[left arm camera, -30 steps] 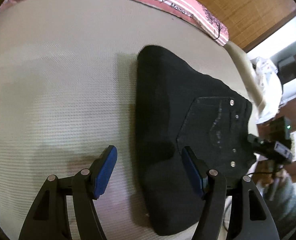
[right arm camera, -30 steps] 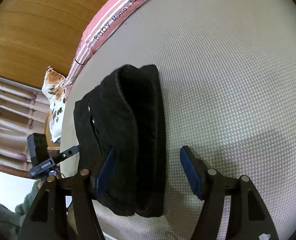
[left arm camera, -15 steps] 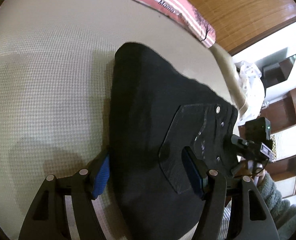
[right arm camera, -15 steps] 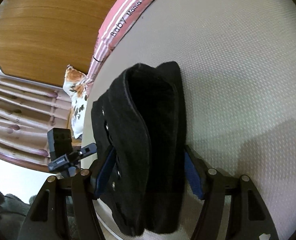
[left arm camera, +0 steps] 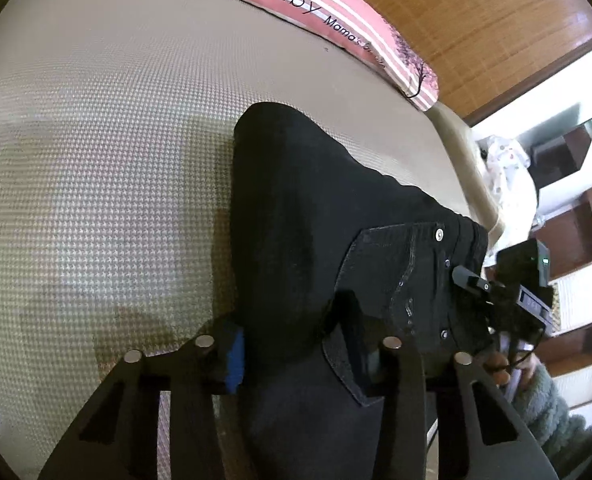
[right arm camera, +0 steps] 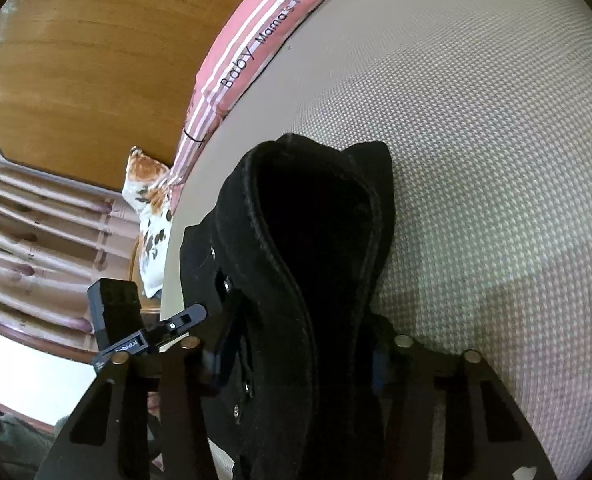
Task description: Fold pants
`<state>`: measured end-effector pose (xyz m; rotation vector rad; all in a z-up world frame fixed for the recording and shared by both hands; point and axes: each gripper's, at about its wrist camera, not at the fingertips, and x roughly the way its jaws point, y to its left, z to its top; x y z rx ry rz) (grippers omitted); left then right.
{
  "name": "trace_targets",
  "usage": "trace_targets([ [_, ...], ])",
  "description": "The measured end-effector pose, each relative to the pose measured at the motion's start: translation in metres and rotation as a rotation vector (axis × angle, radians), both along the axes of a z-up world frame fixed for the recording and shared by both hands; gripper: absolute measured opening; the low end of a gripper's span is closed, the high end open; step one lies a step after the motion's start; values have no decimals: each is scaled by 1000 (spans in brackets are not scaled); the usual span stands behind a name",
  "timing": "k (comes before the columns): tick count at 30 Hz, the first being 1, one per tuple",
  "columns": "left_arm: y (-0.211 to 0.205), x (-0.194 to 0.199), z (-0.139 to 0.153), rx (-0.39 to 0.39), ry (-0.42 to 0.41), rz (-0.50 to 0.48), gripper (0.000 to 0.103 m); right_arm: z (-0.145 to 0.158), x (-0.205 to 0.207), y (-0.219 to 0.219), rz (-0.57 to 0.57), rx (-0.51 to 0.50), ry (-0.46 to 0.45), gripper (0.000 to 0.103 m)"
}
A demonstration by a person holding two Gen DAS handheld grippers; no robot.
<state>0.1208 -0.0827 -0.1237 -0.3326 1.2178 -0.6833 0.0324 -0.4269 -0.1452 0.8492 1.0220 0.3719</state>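
Black folded pants (left arm camera: 316, 208) lie on a beige woven mattress (left arm camera: 116, 120), back pocket and rivets facing up at the right. My left gripper (left arm camera: 298, 350) straddles the near end of the bundle; its jaws are closing, and the blue pad (left arm camera: 236, 356) and the opposite finger press into bunched fabric. In the right wrist view the pants (right arm camera: 336, 280) show as a thick stack with its folded edges lifted. My right gripper (right arm camera: 300, 364) is closing on that stack too, both pads sunk against the cloth.
A pink striped cloth printed "Baby" (left arm camera: 316, 8) runs along the mattress's far edge below a wooden headboard (left arm camera: 476, 20). A floral cushion (right arm camera: 148, 220) sits past the mattress corner. Beige mattress (right arm camera: 476, 140) extends to the right of the pants. A fuzzy grey sleeve (left arm camera: 544, 408) shows at lower right.
Both grippers moved in over the pants, then narrowed from wide apart until the pads pinch the fabric. The stack now bulges up between the right gripper's fingers.
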Motion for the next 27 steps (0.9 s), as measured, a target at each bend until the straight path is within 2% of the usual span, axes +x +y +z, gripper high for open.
trace_targets([
  [3,-16,-6,10,85,-69,-23,33,8,-2,7,-23,-41,-9,39],
  [5,-21,-9,15,116,-95,-24,30,13,-1,11,-37,-68,-7,37],
  [16,-14,-21,39,151,-167,-36,23,40,6,34,-65,-128,-8,30],
  [27,33,-33,51,187,-208,18,22,49,23,80,1,-112,-11,28],
])
